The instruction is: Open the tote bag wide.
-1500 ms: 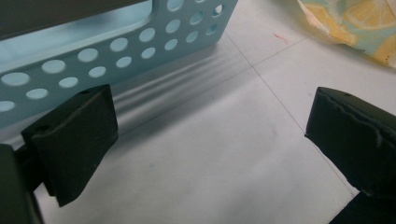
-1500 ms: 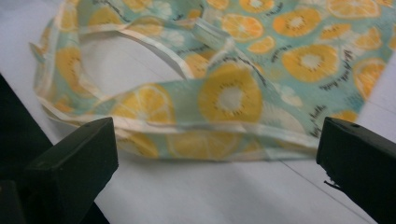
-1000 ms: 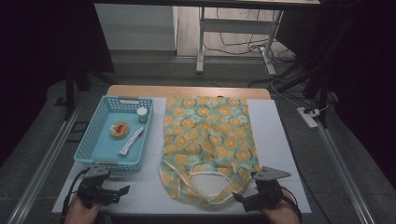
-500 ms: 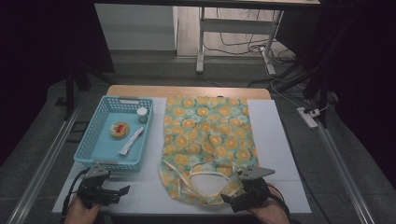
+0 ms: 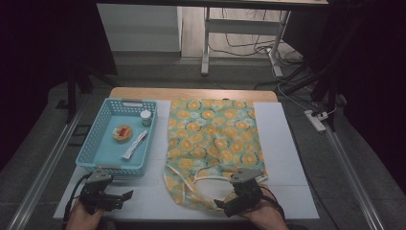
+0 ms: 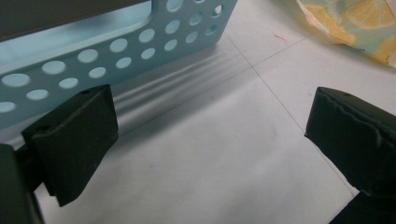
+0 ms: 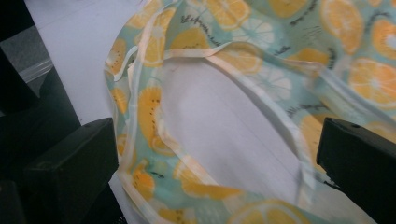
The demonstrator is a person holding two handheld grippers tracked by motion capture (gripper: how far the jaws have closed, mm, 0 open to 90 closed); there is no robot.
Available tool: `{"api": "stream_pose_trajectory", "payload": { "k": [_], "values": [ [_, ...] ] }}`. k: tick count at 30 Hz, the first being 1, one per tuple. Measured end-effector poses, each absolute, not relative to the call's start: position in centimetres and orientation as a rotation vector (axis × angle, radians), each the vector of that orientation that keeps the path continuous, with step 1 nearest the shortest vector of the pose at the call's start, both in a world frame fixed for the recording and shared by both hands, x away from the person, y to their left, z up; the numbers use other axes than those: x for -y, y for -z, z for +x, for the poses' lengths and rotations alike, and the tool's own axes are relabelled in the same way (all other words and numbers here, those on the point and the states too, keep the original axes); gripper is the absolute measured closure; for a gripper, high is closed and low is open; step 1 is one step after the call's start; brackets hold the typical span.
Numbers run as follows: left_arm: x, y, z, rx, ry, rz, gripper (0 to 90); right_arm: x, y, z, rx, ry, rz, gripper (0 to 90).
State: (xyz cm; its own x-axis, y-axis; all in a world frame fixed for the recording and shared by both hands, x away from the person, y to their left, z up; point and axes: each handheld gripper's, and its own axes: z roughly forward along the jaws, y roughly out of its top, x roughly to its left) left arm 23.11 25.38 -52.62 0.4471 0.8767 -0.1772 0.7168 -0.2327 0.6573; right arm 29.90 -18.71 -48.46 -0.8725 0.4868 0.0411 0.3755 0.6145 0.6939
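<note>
A green tote bag (image 5: 213,139) printed with orange slices lies flat on the white mat, its handles (image 5: 206,184) toward the near edge. My right gripper (image 5: 229,205) hovers open over the handle loop at the bag's mouth; the right gripper view shows the handle strap (image 7: 154,126) and the white mat (image 7: 219,135) inside the loop between the jaws. My left gripper (image 5: 125,196) rests open on the mat near the front left, just in front of the blue basket (image 5: 91,160). The left gripper view has the basket's perforated wall (image 6: 121,46) and bare mat between its jaws.
The basket holds a small white jar (image 5: 146,117), a round yellow item (image 5: 122,132) and a white packet (image 5: 134,145). A bag corner (image 6: 355,23) shows far right in the left gripper view. A power strip (image 5: 317,120) lies on the floor to the right.
My right gripper has moved left and forward from the mat's front right onto the bag's handles. The left gripper has stayed put.
</note>
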Motion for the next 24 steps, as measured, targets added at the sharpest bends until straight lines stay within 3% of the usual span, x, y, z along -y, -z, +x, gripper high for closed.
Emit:
{"api": "stream_pose_trajectory", "payload": {
  "k": [16, 18, 19, 20, 23, 24],
  "values": [
    [-25.3, 52.6, 23.1, -1.333, -0.298, 2.018, 2.8, 15.4, 50.7, 29.9, -2.797, -0.992, 0.642, 3.1],
    [-25.3, 52.6, 23.1, -1.333, -0.299, 2.019, 2.9, 15.3, 51.0, 29.9, -2.811, -0.970, 0.629, 11.6],
    [-25.3, 52.6, 23.1, -1.334, -0.298, 2.019, 2.9, 15.3, 51.0, 29.9, -2.811, -0.970, 0.629, 11.6],
    [-25.3, 52.6, 23.1, -1.334, -0.298, 2.020, 3.0, 15.3, 51.0, 29.7, -2.823, -0.958, 0.598, 24.0],
    [-25.3, 52.6, 23.1, -1.335, -0.299, 2.019, 3.1, 15.3, 50.9, 29.6, -2.859, -0.947, 0.557, 40.1],
    [-25.3, 52.6, 23.1, -1.335, -0.299, 2.019, 3.1, 15.3, 50.9, 29.6, -2.859, -0.947, 0.557, 40.1]
  ]
}}
